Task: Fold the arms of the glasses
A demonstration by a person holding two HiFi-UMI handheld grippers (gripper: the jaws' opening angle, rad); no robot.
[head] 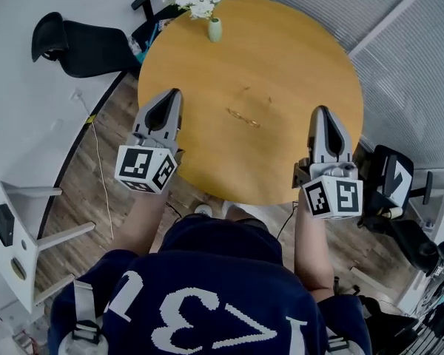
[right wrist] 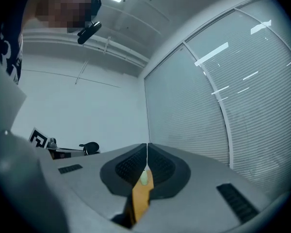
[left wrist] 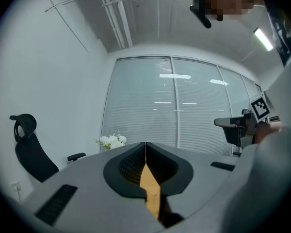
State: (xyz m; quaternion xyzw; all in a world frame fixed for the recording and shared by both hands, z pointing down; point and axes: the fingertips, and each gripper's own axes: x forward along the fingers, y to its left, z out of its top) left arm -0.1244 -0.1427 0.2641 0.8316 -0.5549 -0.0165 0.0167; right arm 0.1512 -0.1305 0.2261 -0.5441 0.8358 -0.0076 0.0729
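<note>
Head view shows the task at its very start: the glasses (head: 243, 117) lie alone near the middle of the round table (head: 296, 65), thin and hard to make out, and their arms seem not yet folded, though I cannot tell this for sure. The left gripper (head: 170, 102) is over the left edge of the table and the right gripper (head: 320, 117) over its near right edge, both well apart from the glasses and pointing across the table. Each gripper has its jaws pressed fully together with nothing between them; in the gripper views only a strip of table shows below the closed tips. In my judgement the step in hand is the approach. The next move calls for opening the jaws, lowering both grippers to the glasses, steadying the frame with one, and pushing an arm inward with the other, gently, because the frame is light and may slide. The table is smooth orange-brown wood, bare except for a small vase (head: 214, 29) of white flowers at the far edge. Around it there are a wood floor (head: 89, 198), a black chair (head: 74, 46) and blinds (head: 414, 72).
</note>
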